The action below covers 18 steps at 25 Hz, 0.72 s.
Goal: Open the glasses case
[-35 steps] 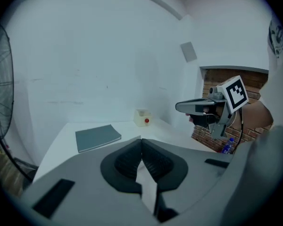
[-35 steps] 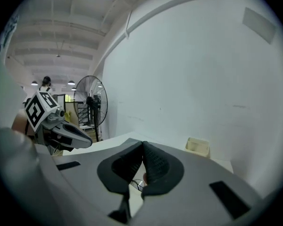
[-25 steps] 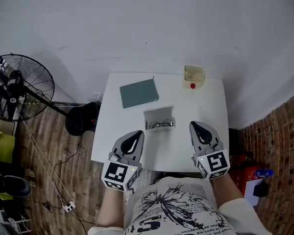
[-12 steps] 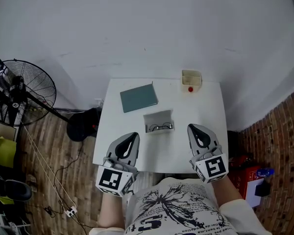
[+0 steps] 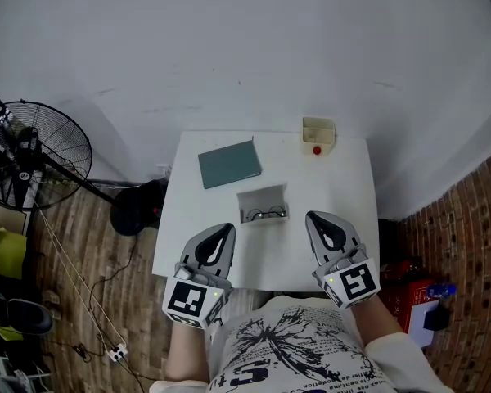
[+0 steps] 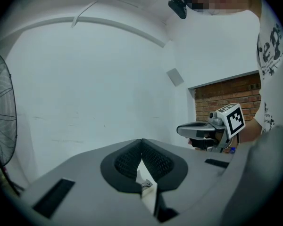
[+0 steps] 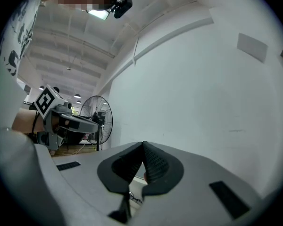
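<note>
The grey glasses case [image 5: 262, 198] lies open in the middle of the white table [image 5: 344, 178], with a pair of glasses [image 5: 266, 214] showing in it. My left gripper [image 5: 221, 230] hovers at the table's near edge, left of the case, shut with nothing in it. My right gripper [image 5: 320, 219] hovers to the right of the case, also shut and empty. In the left gripper view the pads [image 6: 129, 159] meet at the tip, and a bit of the glasses [image 6: 146, 185] shows through the gap below. In the right gripper view the pads [image 7: 153, 164] meet the same way.
A grey-green flat book or pad [image 5: 229, 164] lies at the back left of the table. A small beige box [image 5: 318, 127] with a red item stands at the back right. A floor fan [image 5: 33, 150] stands to the left; a brick wall [image 5: 466, 244] is at the right.
Both grippers have lifted slightly and come a little nearer to the person. The case has stayed open on the table.
</note>
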Available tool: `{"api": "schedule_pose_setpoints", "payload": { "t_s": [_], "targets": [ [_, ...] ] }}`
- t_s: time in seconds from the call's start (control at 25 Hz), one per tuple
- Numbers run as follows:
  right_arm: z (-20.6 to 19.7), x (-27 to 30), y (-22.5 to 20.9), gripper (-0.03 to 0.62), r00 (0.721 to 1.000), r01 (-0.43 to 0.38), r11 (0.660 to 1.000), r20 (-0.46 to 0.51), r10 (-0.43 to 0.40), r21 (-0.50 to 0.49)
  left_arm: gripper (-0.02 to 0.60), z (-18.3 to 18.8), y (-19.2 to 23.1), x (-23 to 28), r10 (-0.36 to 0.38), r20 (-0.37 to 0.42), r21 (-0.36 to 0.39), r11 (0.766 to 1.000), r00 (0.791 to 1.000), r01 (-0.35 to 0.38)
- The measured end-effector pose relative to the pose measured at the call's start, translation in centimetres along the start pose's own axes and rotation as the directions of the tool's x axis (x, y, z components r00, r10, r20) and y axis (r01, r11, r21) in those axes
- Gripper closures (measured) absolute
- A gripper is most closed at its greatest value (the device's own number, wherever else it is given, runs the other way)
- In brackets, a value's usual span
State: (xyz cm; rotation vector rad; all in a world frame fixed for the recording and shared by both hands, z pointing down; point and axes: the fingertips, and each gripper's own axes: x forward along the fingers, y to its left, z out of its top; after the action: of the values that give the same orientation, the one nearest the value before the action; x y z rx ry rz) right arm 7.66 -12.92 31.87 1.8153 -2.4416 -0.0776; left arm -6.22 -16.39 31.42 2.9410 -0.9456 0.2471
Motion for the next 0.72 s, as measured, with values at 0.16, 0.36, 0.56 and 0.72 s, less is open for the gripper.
{"api": "schedule_pose_setpoints", "payload": {
  "t_s": [0.16,0.36,0.56,0.72],
  "targets": [
    [-0.45,0.03,-0.32,0.583,1.000,0.014,1.000,-0.006,-0.014,0.021,0.568,0.07,-0.18,0.18,-0.002,0.002,0.000,1.000,1.000,0.002],
    [-0.57,0.37,-0.50,0.582,1.000,0.015,1.000,-0.017,-0.014,0.010,0.568,0.35,-0.01,0.17,-0.001,0.013,-0.010,1.000,1.000,0.001],
    [-0.56,0.50,-0.59,0.583,1.000,0.023,1.000,-0.018,-0.023,0.002,0.568,0.54,0.09,0.06,0.004,0.019,-0.008,1.000,1.000,-0.003],
    [-0.61,0.80,-0.56,0.582,1.000,0.022,1.000,-0.020,-0.022,-0.002,0.568,0.53,0.38,0.12,0.008,0.022,-0.014,1.000,1.000,-0.008]
  ]
}}
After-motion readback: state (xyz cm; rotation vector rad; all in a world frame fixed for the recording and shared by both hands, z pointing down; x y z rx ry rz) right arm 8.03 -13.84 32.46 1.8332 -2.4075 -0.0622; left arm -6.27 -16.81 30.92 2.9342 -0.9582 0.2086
